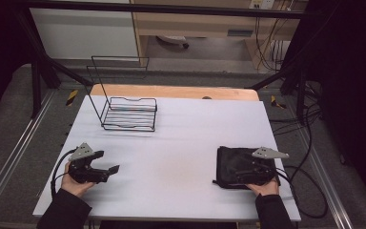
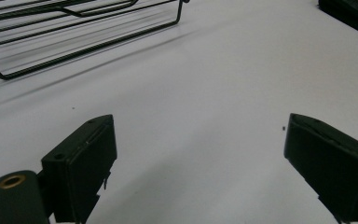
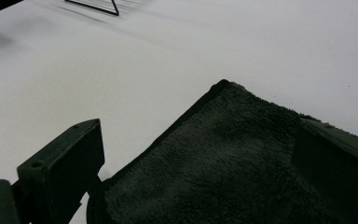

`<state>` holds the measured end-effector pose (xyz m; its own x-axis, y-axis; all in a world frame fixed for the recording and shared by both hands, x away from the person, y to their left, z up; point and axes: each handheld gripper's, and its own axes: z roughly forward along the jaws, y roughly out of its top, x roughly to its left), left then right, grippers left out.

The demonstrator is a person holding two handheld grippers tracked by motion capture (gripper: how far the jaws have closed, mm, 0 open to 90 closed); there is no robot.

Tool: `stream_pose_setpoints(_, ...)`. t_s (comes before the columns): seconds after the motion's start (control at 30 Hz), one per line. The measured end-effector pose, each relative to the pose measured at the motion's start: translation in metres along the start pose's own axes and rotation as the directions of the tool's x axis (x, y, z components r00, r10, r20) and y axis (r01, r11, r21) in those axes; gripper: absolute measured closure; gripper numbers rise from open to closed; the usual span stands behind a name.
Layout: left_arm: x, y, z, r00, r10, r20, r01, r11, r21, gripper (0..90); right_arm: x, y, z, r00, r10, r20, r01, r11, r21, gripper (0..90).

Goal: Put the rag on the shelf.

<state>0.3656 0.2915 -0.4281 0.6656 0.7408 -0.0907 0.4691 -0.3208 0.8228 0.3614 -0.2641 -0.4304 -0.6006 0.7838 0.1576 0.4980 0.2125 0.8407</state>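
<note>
Towel work about to begin on the white table (image 1: 171, 162).
Left gripper (image 1: 106, 171) hovers near-left, jaws spread and empty, before the black wire rack (image 1: 128, 113) (far left); right gripper (image 3: 196, 163) sits over the folded black plush towel (image 1: 233, 164) near-right, jaws spread, unclamped. Next, likely: pinch its soft edge.

Left gripper (image 2: 200, 163) jaws apart, wire rack (image 2: 74, 28) beyond
</note>
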Motion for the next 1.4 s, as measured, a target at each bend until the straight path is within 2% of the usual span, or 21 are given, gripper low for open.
stream_pose_setpoints(0.3,0.0,-0.001,0.002,1.0,-0.006,-0.001,0.006,0.9999,0.008,9.2,0.009,0.006,0.011,0.9995,-0.03,0.004,0.03,0.999,0.016,3.1)
stream_pose_setpoints(0.43,0.001,-0.001,0.002,1.0,-0.008,-0.004,0.008,0.9999,0.008,9.3,0.012,0.01,0.017,0.9995,-0.029,0.011,0.029,0.999,0.015,4.1)
stream_pose_setpoints(0.77,0.001,0.0,0.003,0.9999,-0.007,-0.01,0.007,0.9999,0.01,9.5,0.018,0.028,0.038,0.9964,-0.041,0.075,0.037,0.998,0.057,8.0)
stream_pose_setpoints(0.87,0.001,-0.001,0.003,0.9999,-0.007,-0.01,0.007,0.9999,0.012,9.5,0.017,0.033,0.045,0.9958,-0.03,0.087,0.023,0.997,0.077,10.3)
stream_pose_setpoints(1.13,0.002,-0.001,0.003,0.9999,-0.007,-0.013,0.007,0.9999,0.015,9.9,0.009,0.043,0.068,0.9873,-0.054,0.15,0.037,0.993,0.11,25.2)
stream_pose_setpoints(1.3,0.002,-0.001,0.003,0.9999,-0.008,-0.014,0.009,0.9998,0.017,10.3,0.003,0.042,0.077,0.9822,-0.071,0.174,0.044,0.987,0.153,37.7)
stream_pose_setpoints(1.4,0.002,-0.001,0.003,0.9999,-0.007,-0.014,0.008,0.9998,0.019,10.5,0.003,0.039,0.082,0.9779,-0.1,0.183,0.068,0.982,0.175,46.5)
